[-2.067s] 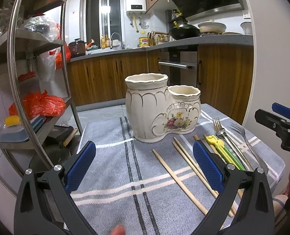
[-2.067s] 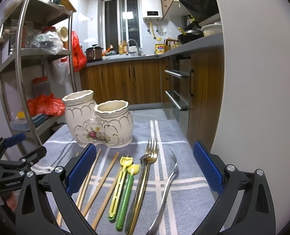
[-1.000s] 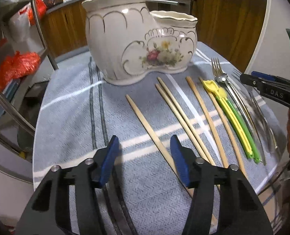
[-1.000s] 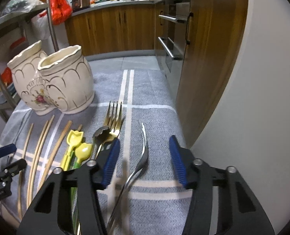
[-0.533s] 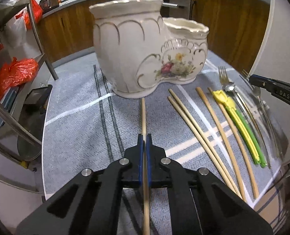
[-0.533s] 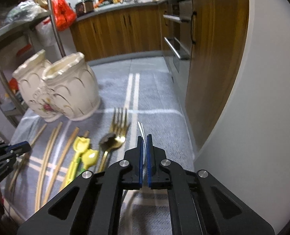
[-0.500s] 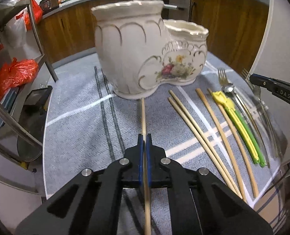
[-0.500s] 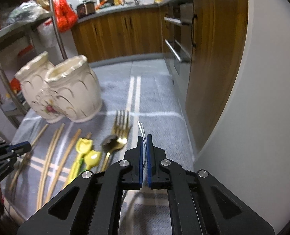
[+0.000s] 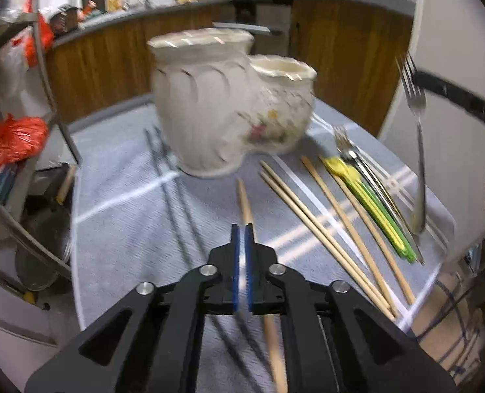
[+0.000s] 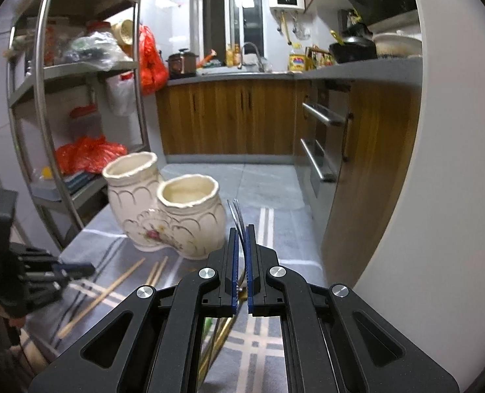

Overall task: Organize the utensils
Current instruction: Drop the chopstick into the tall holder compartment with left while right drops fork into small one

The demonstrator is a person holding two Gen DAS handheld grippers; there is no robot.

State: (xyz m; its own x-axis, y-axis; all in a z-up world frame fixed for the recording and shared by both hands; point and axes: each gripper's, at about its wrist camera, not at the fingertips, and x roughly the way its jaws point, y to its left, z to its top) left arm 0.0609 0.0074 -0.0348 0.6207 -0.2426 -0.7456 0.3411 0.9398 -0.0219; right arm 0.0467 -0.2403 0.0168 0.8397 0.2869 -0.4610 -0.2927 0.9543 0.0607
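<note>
A cream ceramic two-pot holder (image 9: 229,104) (image 10: 164,216) stands on the grey striped cloth (image 9: 128,213). My left gripper (image 9: 241,229) is shut on a wooden chopstick (image 9: 246,203) that points toward the holder's base. Three more chopsticks (image 9: 324,229), a yellow and a green utensil (image 9: 367,196) and a gold fork with a spoon (image 9: 350,154) lie to the right. My right gripper (image 10: 241,229) is shut on a silver fork (image 10: 237,216) (image 9: 417,131), held off the cloth with its tines up, to the right of the holder. The left gripper (image 10: 75,267) shows low on the left.
A metal shelf rack (image 10: 39,98) with red bags stands left of the table. Wooden cabinets (image 10: 229,118) run along the back. A white wall (image 10: 439,196) rises close on the right. The cloth's edge (image 9: 439,262) falls away near the lying utensils.
Both grippers went from open to shut, the left on a chopstick, the right on the silver fork. The right one then rose, lifting the fork off the cloth.
</note>
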